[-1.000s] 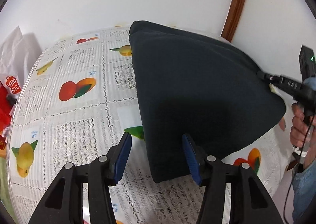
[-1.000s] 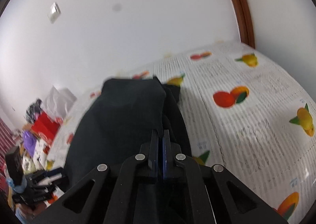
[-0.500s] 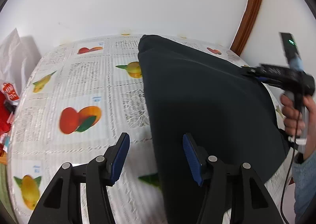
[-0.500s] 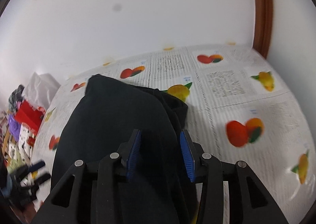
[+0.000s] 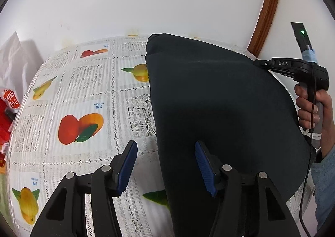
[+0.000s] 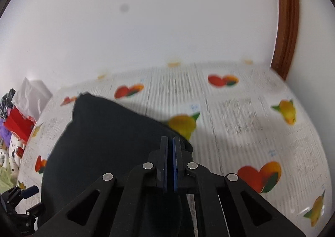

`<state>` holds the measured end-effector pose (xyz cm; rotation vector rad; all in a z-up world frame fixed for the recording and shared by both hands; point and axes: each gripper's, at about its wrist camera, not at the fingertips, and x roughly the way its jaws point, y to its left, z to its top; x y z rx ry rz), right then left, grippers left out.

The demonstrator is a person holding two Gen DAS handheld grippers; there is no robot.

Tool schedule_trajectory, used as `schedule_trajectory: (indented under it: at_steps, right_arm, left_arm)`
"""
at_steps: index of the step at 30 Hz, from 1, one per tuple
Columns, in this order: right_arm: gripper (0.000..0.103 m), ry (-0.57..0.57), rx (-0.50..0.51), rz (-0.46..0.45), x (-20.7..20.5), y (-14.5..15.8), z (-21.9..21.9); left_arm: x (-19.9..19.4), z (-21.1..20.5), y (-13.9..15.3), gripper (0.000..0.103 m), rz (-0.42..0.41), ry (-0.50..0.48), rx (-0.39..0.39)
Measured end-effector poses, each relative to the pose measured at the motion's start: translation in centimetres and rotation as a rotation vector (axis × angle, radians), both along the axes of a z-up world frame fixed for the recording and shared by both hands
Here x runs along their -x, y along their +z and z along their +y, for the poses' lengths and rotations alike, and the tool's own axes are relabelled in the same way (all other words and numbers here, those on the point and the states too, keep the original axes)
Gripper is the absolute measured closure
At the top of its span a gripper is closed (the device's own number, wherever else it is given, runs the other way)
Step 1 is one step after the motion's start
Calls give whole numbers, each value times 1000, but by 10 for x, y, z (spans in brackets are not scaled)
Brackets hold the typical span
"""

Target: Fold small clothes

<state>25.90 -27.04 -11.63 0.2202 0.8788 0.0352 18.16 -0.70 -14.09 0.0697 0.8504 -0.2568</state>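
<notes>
On tablecloth [image 5: 88, 94]: dark garment [image 5: 219, 107]; R hand-held gripper [image 6: 170, 142] apparently pinching edge.

The right wrist view is smeared by motion blur, so the fruit prints and lettering on the bench cloth [image 6: 240, 111] cannot be read there. In it the right hand-held gripper [image 6: 170, 142] has its blue pads pressed together over the dark garment [image 6: 108, 136], but whether any fabric lies between them cannot be told. The garment's near end runs off the lower edge of the left wrist view, under the left hand-held gripper [image 5: 165, 165], and the bags [image 6: 16, 124] at the left are too small to identify.
</notes>
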Motion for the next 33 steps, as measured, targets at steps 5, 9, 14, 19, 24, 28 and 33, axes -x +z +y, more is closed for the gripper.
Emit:
schedule_trajectory:
  at_steps: [5,9,14,19,24,28,33]
  right_arm:
    - [93,25,-39,-18,22,16,-1]
    - [76,44,-21,-2,29,8,8]
    - [77,-31,25,31,53,6,-6]
    - [76,-28,24,-7,108,23,-15]
    - [76,-48,46,-13,164,30,-13]
    - [60,-99,82,-28,201,45,-5]
    - [35,-126,99,-68,249,68,15]
  left_arm:
    - [3,0,1,47,1,12,-3]
    - [12,0,4,47,-6,21,-15]
    - [31,8,7,47,-1,22,-10]
    - [49,19,4,47,18,23,8]
    - [70,23,13,47,10,59,25]
    - [95,16,32,45,-30,91,17]
    - [140,3,60,30,-107,105,-10]
